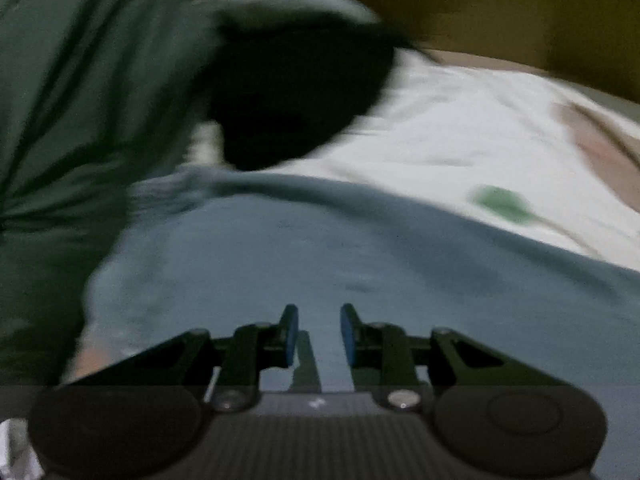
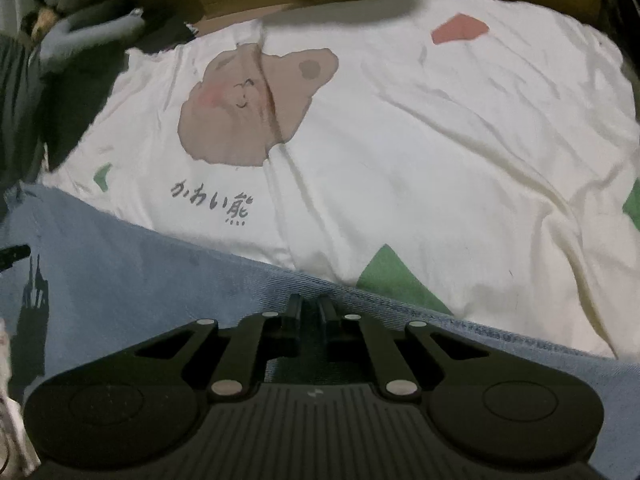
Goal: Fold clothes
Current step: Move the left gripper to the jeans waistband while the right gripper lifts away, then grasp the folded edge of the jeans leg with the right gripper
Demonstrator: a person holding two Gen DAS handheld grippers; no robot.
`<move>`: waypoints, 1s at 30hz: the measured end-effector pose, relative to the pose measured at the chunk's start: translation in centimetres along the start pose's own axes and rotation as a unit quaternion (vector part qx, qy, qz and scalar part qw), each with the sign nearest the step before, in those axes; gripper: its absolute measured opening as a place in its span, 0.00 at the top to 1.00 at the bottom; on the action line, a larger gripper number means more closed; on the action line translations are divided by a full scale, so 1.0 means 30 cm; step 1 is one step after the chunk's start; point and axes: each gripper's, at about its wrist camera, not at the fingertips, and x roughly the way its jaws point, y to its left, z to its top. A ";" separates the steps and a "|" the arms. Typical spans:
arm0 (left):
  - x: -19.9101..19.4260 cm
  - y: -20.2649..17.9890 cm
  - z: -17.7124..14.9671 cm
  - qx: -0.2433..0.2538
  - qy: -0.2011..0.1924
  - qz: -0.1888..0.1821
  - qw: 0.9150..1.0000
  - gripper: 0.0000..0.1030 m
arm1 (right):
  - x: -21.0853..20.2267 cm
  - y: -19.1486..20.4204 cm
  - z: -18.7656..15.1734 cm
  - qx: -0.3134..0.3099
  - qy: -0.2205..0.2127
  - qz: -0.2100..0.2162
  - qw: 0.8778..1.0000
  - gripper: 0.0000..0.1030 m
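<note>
Garment: blue denim piece (image 2: 132, 280) lies spread flat in the near part of both views, on a white bedsheet (image 2: 440, 140) printed with a bear and coloured shapes.
Denim edge: stitched hem (image 2: 400, 304) runs on a slant just past the right fingertips, the sheet showing right beyond it.
Right gripper (image 2: 310, 312): jaws drawn nearly together at that hem; whether cloth is pinched between the pads cannot be told, since the fingers hide the contact.
Left gripper (image 1: 319, 334): jaws apart with a clear gap, blue pads (image 1: 347, 336) bare, nothing between them; it hangs over the flat middle of the denim, and its view is smeared.
Other cloth: dark green garment (image 1: 60, 120) heaped at the left of the left view, well clear of the hem.
Step in hand: likely taking hold of the denim edge so a fold can be carried across.
Doing it well: make sure the right jaws catch the hem only, not the sheet beneath.
Left hand's part: bring it to the same edge, apart from the right, and close there so the edge lifts evenly.
Lift: keep both hands level and the edge taut, so the fold lands straight.
Risk: a thin bite on stiff denim may slip out.
</note>
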 end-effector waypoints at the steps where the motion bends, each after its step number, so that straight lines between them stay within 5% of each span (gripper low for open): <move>1: 0.015 0.052 0.011 -0.011 0.002 0.013 1.000 0.75 | -0.007 -0.003 -0.001 0.001 0.000 0.000 1.000 0.89; 7: 0.117 0.313 0.058 -0.096 0.029 0.056 0.993 0.75 | -0.083 -0.004 -0.017 -0.024 -0.005 -0.018 1.000 0.83; 14: 0.270 0.453 0.048 -0.188 0.071 0.029 0.979 0.80 | -0.220 -0.108 -0.082 -0.010 -0.008 -0.060 0.998 0.83; 20: 0.352 0.457 0.049 -0.180 0.087 0.016 0.980 0.90 | -0.365 -0.274 -0.196 0.046 -0.005 -0.124 0.991 0.83; 30: 0.226 0.438 0.115 -0.143 0.055 -0.005 0.988 0.82 | -0.585 -0.500 -0.468 0.168 -0.013 -0.208 0.964 0.66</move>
